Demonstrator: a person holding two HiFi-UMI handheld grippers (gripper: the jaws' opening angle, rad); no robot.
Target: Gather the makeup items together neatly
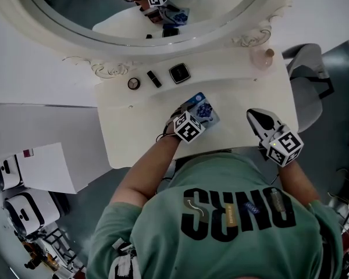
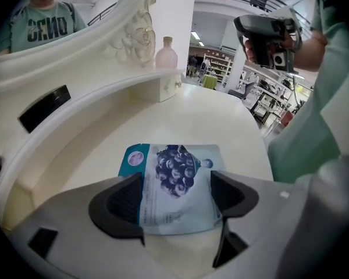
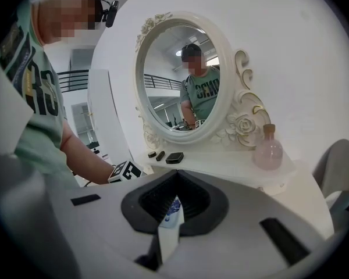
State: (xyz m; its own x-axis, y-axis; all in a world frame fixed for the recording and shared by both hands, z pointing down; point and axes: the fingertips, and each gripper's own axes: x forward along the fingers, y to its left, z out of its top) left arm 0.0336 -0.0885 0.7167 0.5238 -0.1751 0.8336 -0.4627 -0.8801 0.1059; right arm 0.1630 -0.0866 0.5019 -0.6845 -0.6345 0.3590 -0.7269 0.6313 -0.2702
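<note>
A blue sachet (image 1: 202, 110) printed with blueberries lies flat on the cream dressing table (image 1: 244, 92). My left gripper (image 1: 192, 115) is lowered over it, open, with one jaw on each side of the sachet (image 2: 174, 161). My right gripper (image 1: 253, 114) hovers over the table's right part, shut and holding nothing. On the raised back shelf stand a round compact (image 1: 134, 83), a black lipstick (image 1: 154, 78) and a square black compact (image 1: 179, 72). A pink bottle (image 1: 263, 57) is at the shelf's right end. In the right gripper view the shelf items (image 3: 174, 157) and the bottle (image 3: 268, 150) sit below the oval mirror (image 3: 183, 77).
The ornate mirror frame (image 1: 104, 68) rises behind the shelf. A grey chair (image 1: 305, 68) stands to the right of the table. A white cabinet (image 1: 46, 167) and other equipment (image 1: 23, 214) are on the floor at the left. The table's front edge curves close to the person's body.
</note>
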